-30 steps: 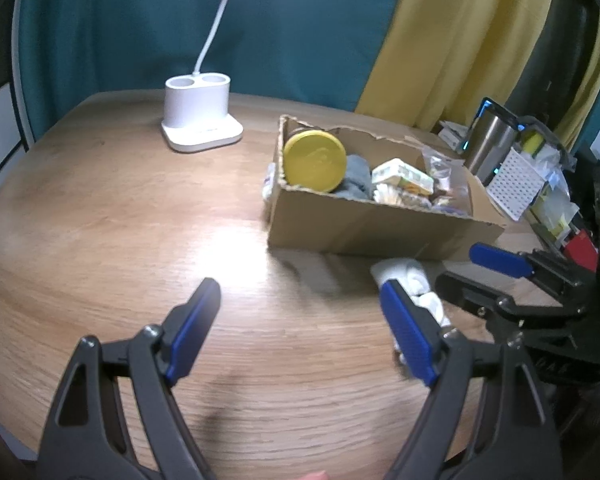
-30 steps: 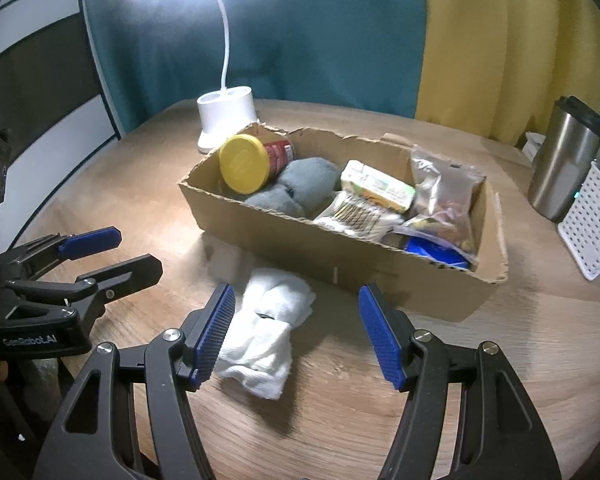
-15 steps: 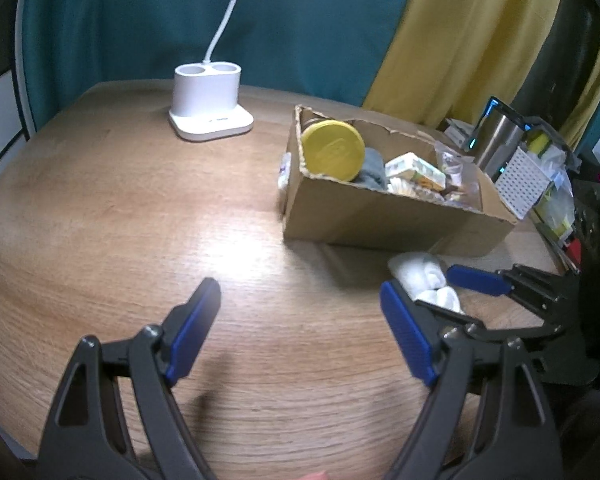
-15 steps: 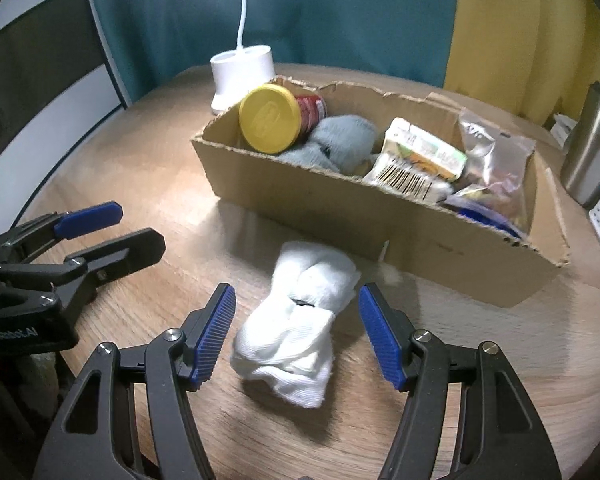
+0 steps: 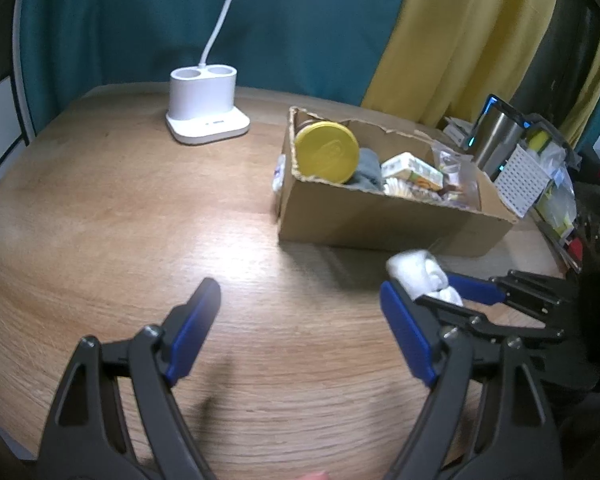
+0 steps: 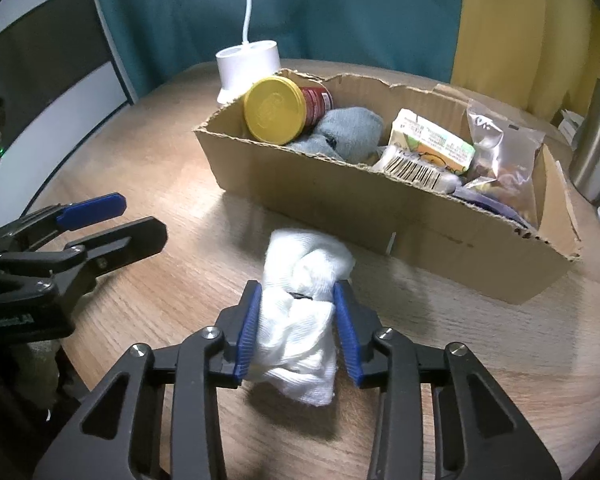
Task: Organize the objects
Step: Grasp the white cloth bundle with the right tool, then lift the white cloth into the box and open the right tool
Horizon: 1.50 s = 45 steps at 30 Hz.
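Sock bundle [image 6: 300, 312], white, rolled, rumpled

Left wrist view looks obliquely down across the round wooden table [image 5: 100, 208] toward the torn brown cardboard box [image 5: 364, 224]. Right wrist view faces that box [image 6: 380, 208] closer. Both share it.

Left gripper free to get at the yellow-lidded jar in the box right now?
Probably yes. The left gripper is open and empty over bare table; the yellow-lidded jar sits exposed at the cardboard box's near end, nothing between them.
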Each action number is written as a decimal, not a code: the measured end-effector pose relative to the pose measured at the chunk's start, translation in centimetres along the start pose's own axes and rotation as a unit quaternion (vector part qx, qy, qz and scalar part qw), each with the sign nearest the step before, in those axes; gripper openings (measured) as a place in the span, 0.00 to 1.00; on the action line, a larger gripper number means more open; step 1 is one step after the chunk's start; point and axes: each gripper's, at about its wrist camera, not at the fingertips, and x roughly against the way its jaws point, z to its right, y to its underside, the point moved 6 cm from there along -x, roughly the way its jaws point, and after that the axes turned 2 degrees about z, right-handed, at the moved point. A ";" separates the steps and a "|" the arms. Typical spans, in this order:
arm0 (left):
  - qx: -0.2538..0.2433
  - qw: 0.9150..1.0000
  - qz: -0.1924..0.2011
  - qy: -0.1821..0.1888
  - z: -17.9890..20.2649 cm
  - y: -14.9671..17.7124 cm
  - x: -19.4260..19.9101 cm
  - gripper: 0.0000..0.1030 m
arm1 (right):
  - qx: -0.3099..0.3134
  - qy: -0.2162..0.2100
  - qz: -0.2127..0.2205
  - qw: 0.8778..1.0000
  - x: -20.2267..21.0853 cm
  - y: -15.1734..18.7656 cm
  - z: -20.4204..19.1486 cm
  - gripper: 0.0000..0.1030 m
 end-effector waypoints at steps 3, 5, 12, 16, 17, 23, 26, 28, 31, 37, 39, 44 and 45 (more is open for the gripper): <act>-0.002 1.000 0.003 0.001 0.4 -0.2 0.1 0.81 | 0.000 -0.001 0.007 1.000 0.7 -0.1 0.1 0.37; -0.004 1.000 0.003 0.003 0.8 -0.3 0.2 0.81 | 0.001 0.000 0.011 1.000 1.3 -0.1 0.3 0.37; -0.013 1.000 0.008 0.005 1.9 -0.8 0.5 0.81 | -0.006 0.006 0.038 0.999 3.9 -0.9 1.4 0.37; -0.016 1.000 0.010 0.005 2.5 -1.1 0.5 0.81 | -0.014 0.013 0.057 0.998 5.6 -1.6 2.6 0.37; -0.016 1.000 0.010 0.005 2.6 -1.2 0.5 0.81 | -0.015 0.012 0.059 0.998 5.8 -1.7 2.8 0.37; -0.014 1.000 0.015 0.005 3.0 -1.8 0.5 0.81 | -0.015 0.015 0.064 0.998 6.5 -2.2 3.6 0.37; -0.012 1.000 0.019 0.004 3.1 -2.3 0.4 0.81 | -0.013 0.015 0.065 0.998 6.7 -2.6 4.0 0.37; -0.010 1.000 0.022 0.003 3.0 -2.7 0.3 0.81 | -0.012 0.015 0.066 0.998 6.9 -3.0 4.3 0.37; -0.007 1.000 0.025 0.000 2.8 -3.2 0.1 0.81 | -0.010 0.016 0.069 0.997 7.0 -3.7 4.6 0.38; -0.003 1.000 0.029 -0.005 2.3 -4.3 -0.7 0.81 | -0.010 0.023 0.074 0.997 7.1 -5.5 5.7 0.38; -0.002 1.000 0.030 -0.007 2.1 -4.7 -1.0 0.81 | -0.008 0.023 0.072 0.997 6.8 -5.9 5.7 0.38; -0.004 0.999 0.035 -0.012 1.6 -5.7 -1.7 0.81 | -0.011 0.023 0.072 0.997 6.1 -7.1 6.1 0.38; -0.004 0.999 0.036 -0.013 1.5 -5.9 -1.9 0.81 | -0.011 0.024 0.073 0.997 6.0 -7.4 6.2 0.38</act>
